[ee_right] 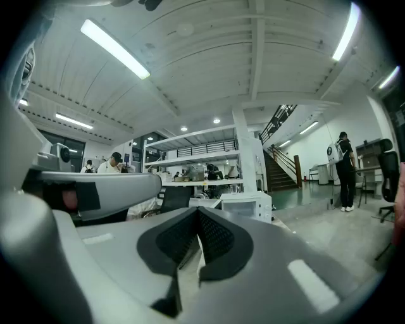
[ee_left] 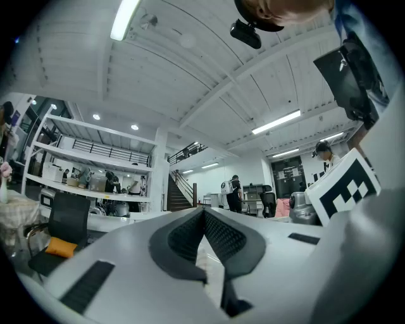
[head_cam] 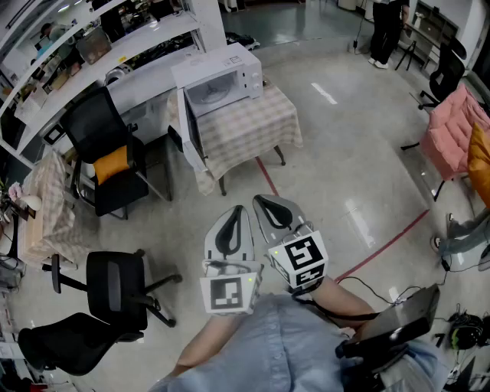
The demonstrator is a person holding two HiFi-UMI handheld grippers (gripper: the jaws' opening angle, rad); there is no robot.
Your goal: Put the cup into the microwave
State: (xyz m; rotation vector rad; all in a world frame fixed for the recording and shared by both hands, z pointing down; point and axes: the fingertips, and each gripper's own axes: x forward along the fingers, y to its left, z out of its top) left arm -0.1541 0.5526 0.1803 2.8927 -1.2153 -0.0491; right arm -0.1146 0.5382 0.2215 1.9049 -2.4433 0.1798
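Head view: microwave (head_cam: 222, 80) beyond left tongs (head_cam: 238, 210), right tongs (head_cam: 259, 200).

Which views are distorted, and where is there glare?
Head view: sharp, evenly lit, glare streaks on the floor. Left gripper view: strong fisheye, dark corners, ceiling lamp blown out. Right gripper view: same fisheye, microwave small but clear.

White microwave (head_cam: 223, 81) on checked-cloth table (head_cam: 254, 126)
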